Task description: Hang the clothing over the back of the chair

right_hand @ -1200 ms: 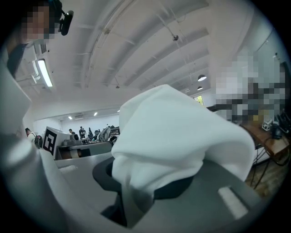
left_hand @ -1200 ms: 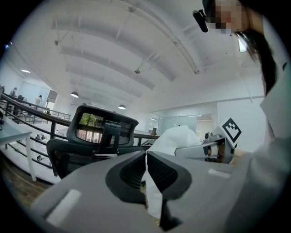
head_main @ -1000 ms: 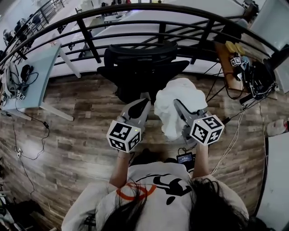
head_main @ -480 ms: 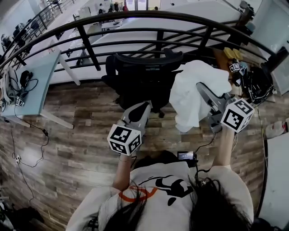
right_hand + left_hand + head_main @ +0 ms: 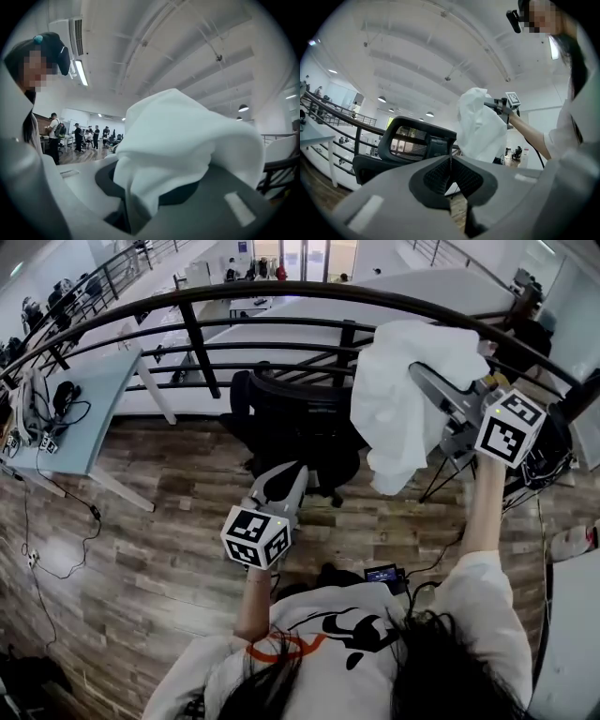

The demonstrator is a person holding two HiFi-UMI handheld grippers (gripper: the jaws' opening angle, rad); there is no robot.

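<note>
Since the earlier frames we had lifted the right gripper [image 5: 427, 385] up and out to the far right. The white clothing [image 5: 389, 418] had risen with it, from low in front of the black chair [image 5: 300, 423] to the height of the dark railing [image 5: 281, 289]. The left gripper [image 5: 281, 479] had hardly moved.

The right gripper's jaws were clamped on a fold of the clothing. The rest hung bunched below them, to the right of the chair's backrest and not draped over it. We could not make out what kind of garment it was. In the head view the cloth buried the right gripper's tips and covered the chair's right edge. In the right gripper view it filled most of the picture and hid the chair altogether.

The left gripper's jaws were pressed together with nothing between them. It was held low on the near side of the chair, hiding the chair's base in the head view. In its own view its body cut off the seat.

A pale desk [image 5: 89, 395] stood at the far left, carrying headphones [image 5: 58, 395] and cables. A small device [image 5: 384, 573] lay on the wooden floor [image 5: 141, 549] near our feet. Clutter at the right edge was too dark to identify. Several people [image 5: 56, 133] stood far off in the right gripper view.
</note>
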